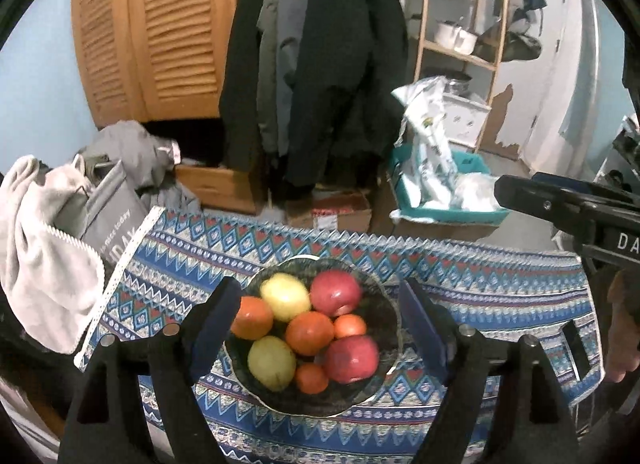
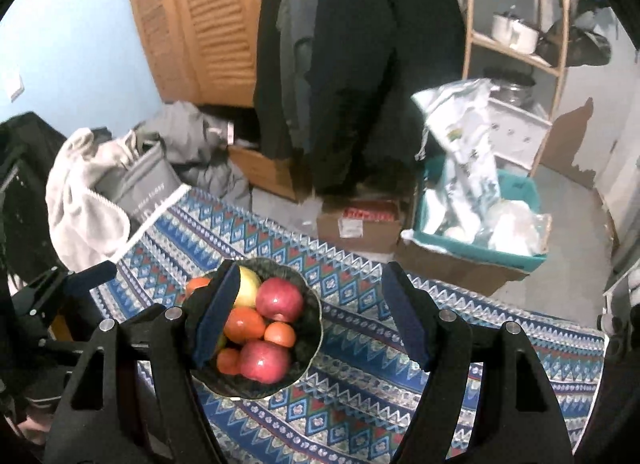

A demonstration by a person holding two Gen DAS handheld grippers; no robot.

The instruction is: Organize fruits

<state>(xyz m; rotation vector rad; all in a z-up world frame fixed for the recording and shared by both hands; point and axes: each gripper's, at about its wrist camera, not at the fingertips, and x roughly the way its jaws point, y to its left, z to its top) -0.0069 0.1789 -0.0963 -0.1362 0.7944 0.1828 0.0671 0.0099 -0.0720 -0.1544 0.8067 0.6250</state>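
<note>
Fruits (image 1: 308, 328) all sit piled in the dark bowl (image 1: 384, 304) mid-tablecloth (image 1: 500, 296); both grippers, left (image 1: 320, 320) and right (image 2: 308, 312), hover spread wide, holding nothing.

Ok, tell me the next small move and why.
Probably just hold. All the fruit sits in the bowl on the patterned cloth, left gripper and right gripper open and empty near it. That fits fruit just gathered or about to be sorted out.
</note>
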